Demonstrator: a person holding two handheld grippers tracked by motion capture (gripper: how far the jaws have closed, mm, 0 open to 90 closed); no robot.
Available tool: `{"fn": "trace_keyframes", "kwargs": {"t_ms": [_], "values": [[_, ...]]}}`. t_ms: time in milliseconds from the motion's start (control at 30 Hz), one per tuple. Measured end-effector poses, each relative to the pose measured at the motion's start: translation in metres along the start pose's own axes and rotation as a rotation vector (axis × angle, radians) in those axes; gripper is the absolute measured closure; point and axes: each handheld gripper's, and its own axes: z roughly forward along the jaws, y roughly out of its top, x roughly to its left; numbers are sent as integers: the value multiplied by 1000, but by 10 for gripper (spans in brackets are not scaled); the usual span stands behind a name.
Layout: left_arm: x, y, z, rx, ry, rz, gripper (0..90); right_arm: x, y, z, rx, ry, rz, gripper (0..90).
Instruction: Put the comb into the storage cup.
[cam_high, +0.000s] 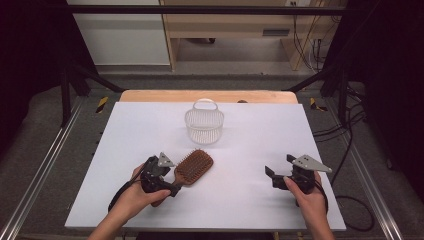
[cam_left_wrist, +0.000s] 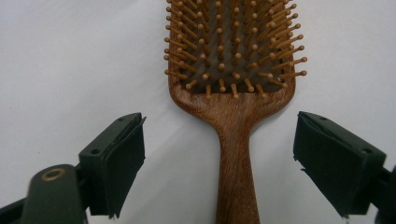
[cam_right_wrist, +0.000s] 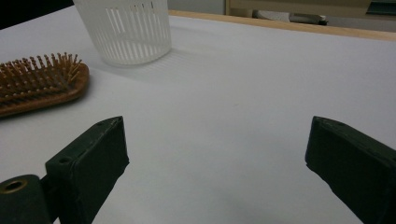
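The wooden hairbrush (cam_high: 192, 167) lies bristles-up on the white table (cam_high: 250, 145), just before the white basket (cam_high: 204, 125) — its handle flanked, untouched, by the left gripper (cam_left_wrist: 219, 158); the right gripper (cam_high: 274, 177) is spread wide over bare table.

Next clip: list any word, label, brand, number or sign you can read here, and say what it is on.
None can be read.
Wooden paddle hairbrush: bare wood on handle and head, no brand mark visible.
White slotted basket: plain plastic, no label.
White table: blank.
Left gripper and right gripper: black pads, no marking.
Yellow-and-black hazard tape on the floor: stripes only, no text.
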Motion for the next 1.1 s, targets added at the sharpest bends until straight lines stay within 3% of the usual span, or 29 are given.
{"fn": "trace_keyframes", "kwargs": {"t_ms": [400,733,1100], "values": [[0,3,5,29,-16,8,245,0,0,0,5,4,0,60],[0,3,11,110,-67,35,446,0,0,1,9,7,-3,60],[1,5,17,158,-83,39,556,0,0,0,10,11,-1,60]]}}
